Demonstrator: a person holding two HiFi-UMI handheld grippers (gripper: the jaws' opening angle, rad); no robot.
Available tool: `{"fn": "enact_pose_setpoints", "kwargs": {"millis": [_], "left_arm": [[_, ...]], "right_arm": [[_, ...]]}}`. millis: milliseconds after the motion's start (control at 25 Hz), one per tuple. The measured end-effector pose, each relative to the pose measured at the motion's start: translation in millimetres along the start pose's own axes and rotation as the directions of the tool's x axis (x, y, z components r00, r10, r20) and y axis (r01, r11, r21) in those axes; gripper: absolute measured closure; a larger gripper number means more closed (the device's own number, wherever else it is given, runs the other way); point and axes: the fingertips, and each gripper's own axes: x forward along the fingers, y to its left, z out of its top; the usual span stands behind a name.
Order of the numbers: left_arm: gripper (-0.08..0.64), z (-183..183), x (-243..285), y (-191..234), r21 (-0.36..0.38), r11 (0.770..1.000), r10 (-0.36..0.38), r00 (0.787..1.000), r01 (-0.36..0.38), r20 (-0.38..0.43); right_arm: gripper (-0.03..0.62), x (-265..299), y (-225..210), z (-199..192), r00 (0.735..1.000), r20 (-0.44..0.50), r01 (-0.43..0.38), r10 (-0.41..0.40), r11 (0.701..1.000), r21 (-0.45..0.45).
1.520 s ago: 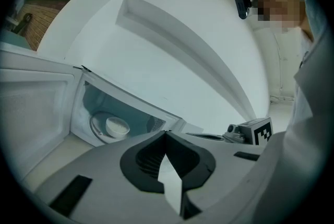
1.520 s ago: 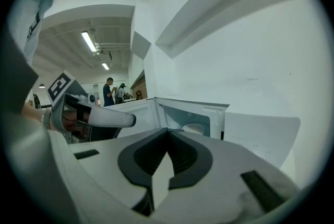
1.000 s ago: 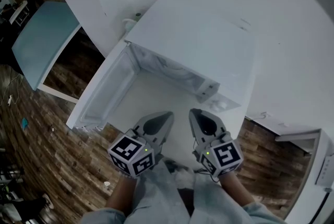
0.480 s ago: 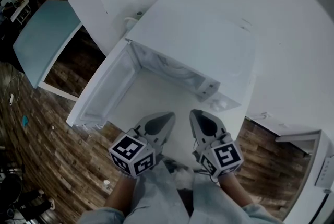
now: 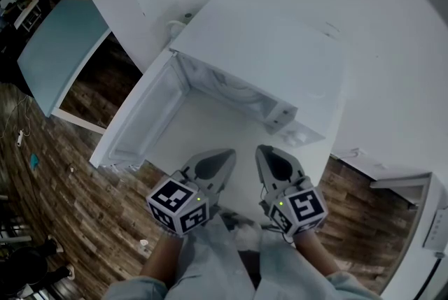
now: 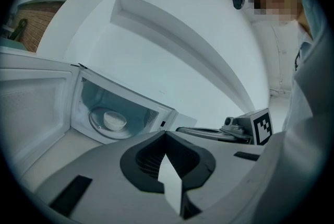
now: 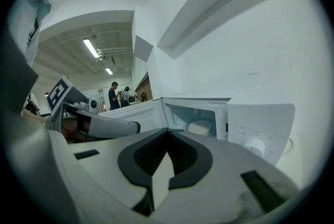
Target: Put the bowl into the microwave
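Left gripper view shows the bowl (image 6: 114,119) resting on the turntable inside the microwave (image 6: 136,107), whose door (image 6: 31,108) hangs wide open. The left claw (image 6: 166,137) and right claw (image 7: 167,134) are pressed together, empty, above the desk (image 5: 199,127). Placement looks done; shutting the door likely comes next, and nothing blocks its swing.

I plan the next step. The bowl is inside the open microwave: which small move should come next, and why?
Probably move the left gripper to the open door and push it shut. The bowl already sits inside the microwave, and the right gripper, like the left, is shut and empty.
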Motion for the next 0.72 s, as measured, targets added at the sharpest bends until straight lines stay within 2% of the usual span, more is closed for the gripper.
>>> {"fn": "enact_pose_setpoints", "kwargs": {"millis": [720], "left_arm": [[0.561,-5.3,-0.6,0.8,-0.02,1.0,-0.009,1.0,0.008,-0.008]], "right_arm": [[0.592,-0.3,3.8,-4.9,1.0,-0.012,-0.002,0.002,1.0,0.007]]}}
